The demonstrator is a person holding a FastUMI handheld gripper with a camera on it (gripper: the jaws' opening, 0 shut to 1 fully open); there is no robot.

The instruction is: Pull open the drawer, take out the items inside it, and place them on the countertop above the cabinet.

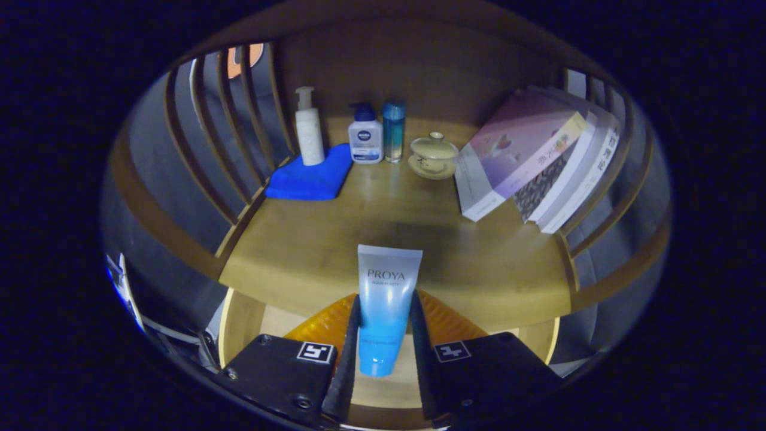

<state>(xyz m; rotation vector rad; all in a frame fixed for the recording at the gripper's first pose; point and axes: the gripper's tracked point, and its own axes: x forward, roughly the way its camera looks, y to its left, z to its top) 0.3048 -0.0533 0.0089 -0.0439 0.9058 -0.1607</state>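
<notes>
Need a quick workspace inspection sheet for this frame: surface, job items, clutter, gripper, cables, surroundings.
Surface: wooden countertop, bare in front.
Job's things: blue-and-white cosmetic tube between the fingers, cap end down; open wooden drawer below.
Clutter: white pump bottle on folded blue cloth; white bottle with blue cap; tall teal bottle; lidded ceramic cup on saucer; leaning books.
Gripper: gripper shut on the tube.
Cables: nothing seen.
Surroundings: slatted wooden side rails.
</notes>
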